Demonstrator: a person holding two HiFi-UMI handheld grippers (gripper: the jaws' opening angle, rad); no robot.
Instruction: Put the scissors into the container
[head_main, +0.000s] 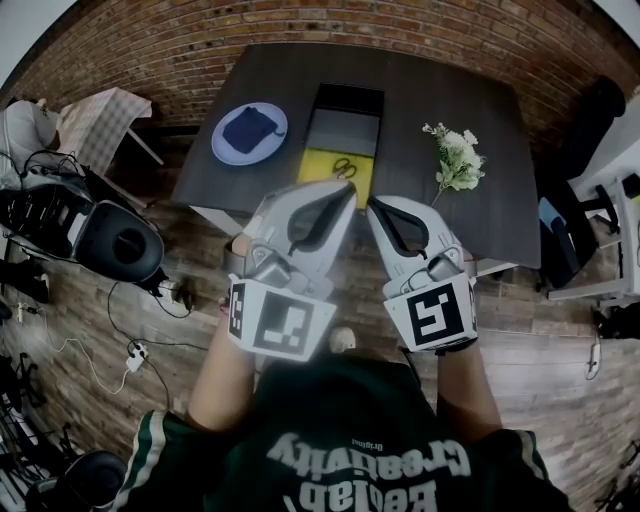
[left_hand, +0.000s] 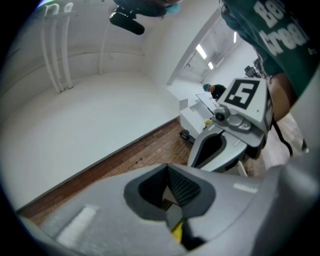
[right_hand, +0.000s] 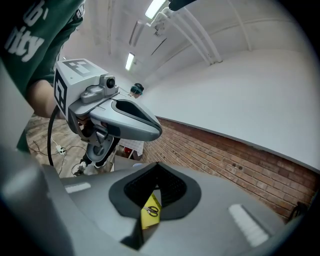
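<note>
The scissors (head_main: 344, 167) lie on a yellow sheet (head_main: 330, 170) at the near end of a grey and black container (head_main: 345, 115) on the dark table (head_main: 480, 150). My left gripper (head_main: 350, 188) and right gripper (head_main: 372, 203) are held side by side in the air before the table's front edge, tips pointing at the yellow sheet. Both are shut with nothing between the jaws. In the right gripper view the scissors (right_hand: 152, 211) show through the gap below the right gripper (right_hand: 157, 165), with the left gripper (right_hand: 127, 120) beside it. The left gripper (left_hand: 167, 167) has its jaws together.
A blue plate (head_main: 225, 145) with a dark pouch sits left of the container. A bunch of white flowers (head_main: 455, 160) lies to the right. On the floor at left are a black round device (head_main: 118, 243) and cables (head_main: 135, 350). A cloth-covered chair (head_main: 100, 120) stands further left.
</note>
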